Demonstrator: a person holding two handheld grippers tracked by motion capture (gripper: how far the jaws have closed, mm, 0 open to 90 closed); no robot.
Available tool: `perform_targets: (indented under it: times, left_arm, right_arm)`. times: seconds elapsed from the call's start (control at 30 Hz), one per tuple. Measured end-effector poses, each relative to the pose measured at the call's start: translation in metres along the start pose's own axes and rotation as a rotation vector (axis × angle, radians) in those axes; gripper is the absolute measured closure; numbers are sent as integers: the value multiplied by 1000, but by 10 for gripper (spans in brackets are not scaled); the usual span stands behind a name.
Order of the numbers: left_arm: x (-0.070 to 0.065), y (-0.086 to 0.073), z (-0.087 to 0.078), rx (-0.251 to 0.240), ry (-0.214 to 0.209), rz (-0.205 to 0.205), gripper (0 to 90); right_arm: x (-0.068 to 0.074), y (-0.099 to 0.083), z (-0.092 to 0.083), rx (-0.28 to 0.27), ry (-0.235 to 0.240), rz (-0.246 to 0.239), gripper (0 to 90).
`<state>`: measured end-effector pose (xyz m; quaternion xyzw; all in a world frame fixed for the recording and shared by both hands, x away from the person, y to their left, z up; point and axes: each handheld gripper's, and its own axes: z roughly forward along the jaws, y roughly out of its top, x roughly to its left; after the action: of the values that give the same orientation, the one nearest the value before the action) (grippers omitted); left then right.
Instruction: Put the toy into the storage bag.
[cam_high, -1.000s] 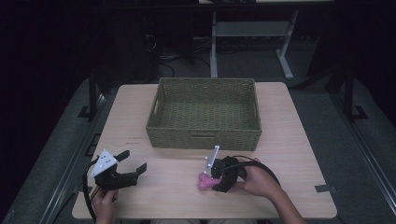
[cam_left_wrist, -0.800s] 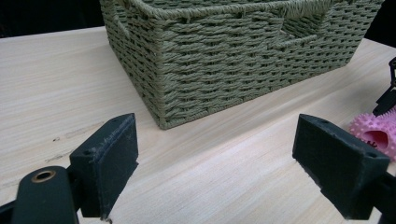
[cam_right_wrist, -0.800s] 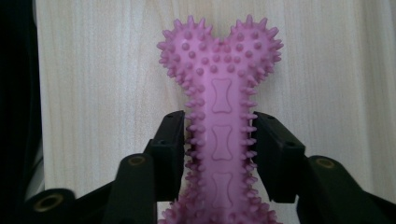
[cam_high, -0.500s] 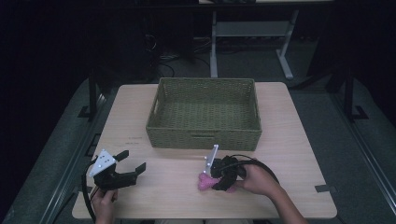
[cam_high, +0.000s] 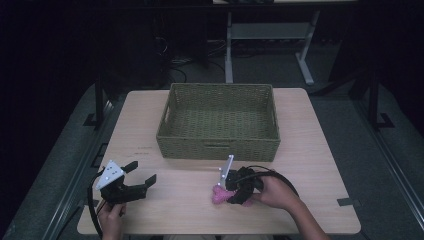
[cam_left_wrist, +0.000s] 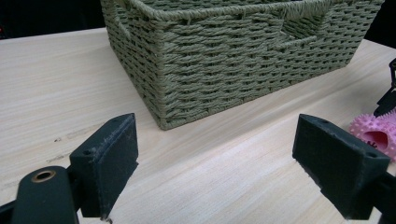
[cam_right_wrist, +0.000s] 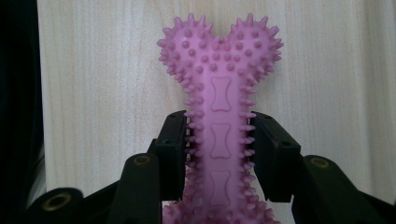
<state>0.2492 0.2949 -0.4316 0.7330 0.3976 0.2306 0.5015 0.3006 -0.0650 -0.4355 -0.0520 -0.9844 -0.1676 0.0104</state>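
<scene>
The right gripper (cam_right_wrist: 219, 154) is clamped on the shaft of a pink spiky bone-shaped chew toy (cam_right_wrist: 218, 93), its two black jaws pressed against the toy's sides while the knobbed end points out over the pale wooden table (cam_right_wrist: 93, 93). In the high view that gripper (cam_high: 235, 189) and toy (cam_high: 218, 195) sit at the near middle of the table, just in front of a green woven basket (cam_high: 218, 149). The left gripper (cam_high: 134, 180), at the near left and well apart from the toy, has its jaws spread wide with only bare tabletop between them, facing the basket's near corner (cam_left_wrist: 224, 70).
</scene>
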Motion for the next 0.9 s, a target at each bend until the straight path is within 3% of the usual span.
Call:
perform_targets:
  times: [0.23,0.4,0.6,0.9]
  left_arm:
    - [2,0,-1,-4,0,-2,139]
    - [2,0,-1,-3,2,-5,139]
    - [0,0,0,0,4,0,139]
    - [-1,0,1,2,2,4,138]
  right_arm:
    - [-1,1,-6,2,18,-7,581]
    - [-6,-1,-32,-31,-6,2,581]
    - [-14,-5,-57,-82,-1,16,582]
    - [-25,-5,-76,-91,8,33,582]
